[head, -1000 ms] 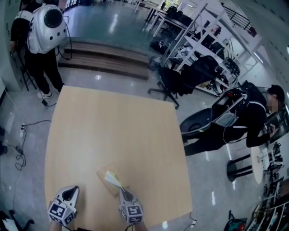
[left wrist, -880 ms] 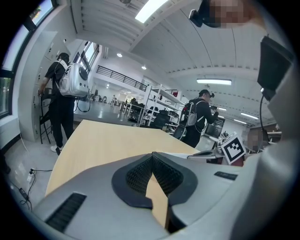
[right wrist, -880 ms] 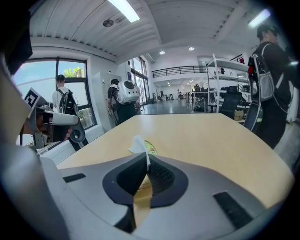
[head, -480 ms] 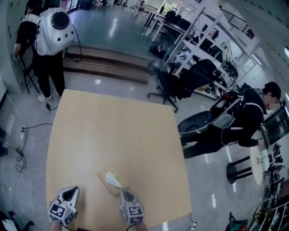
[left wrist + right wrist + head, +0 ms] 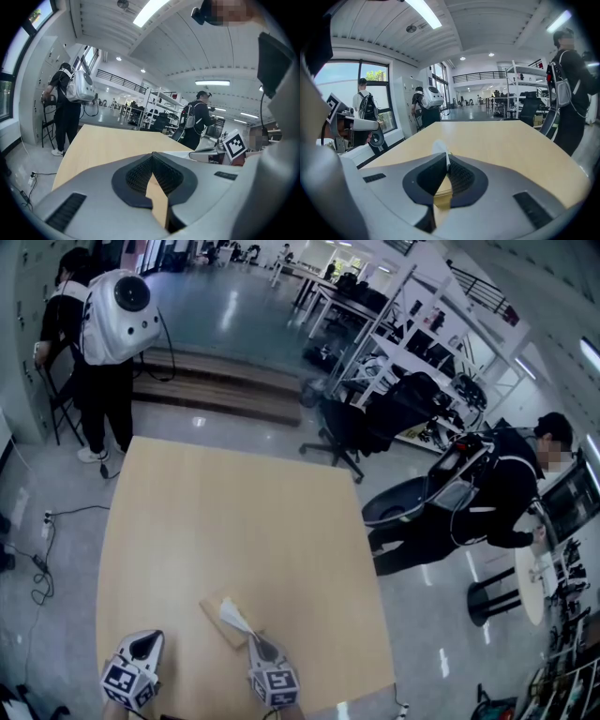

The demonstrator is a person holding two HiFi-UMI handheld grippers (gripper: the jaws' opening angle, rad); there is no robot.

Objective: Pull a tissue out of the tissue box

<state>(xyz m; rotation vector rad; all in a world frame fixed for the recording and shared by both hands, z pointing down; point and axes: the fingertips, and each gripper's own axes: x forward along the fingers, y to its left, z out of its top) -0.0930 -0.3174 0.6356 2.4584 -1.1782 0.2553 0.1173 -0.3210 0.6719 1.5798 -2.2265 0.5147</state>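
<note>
On the near end of the wooden table (image 5: pixel 234 512), a flat brown tissue box (image 5: pixel 211 607) lies at a slant. A white tissue (image 5: pixel 234 617) sticks up out of its top and leans toward the right gripper (image 5: pixel 255 641). In the right gripper view, the right gripper (image 5: pixel 446 157) has its jaws closed on the tissue (image 5: pixel 439 149), which pokes up above the tips, and the box (image 5: pixel 443 193) shows just under them. The left gripper (image 5: pixel 142 638) sits to the left of the box and does not touch it. Its jaws (image 5: pixel 152 157) are closed with nothing between them. A person with a white backpack (image 5: pixel 117 306) stands past the far left corner of the table.
</note>
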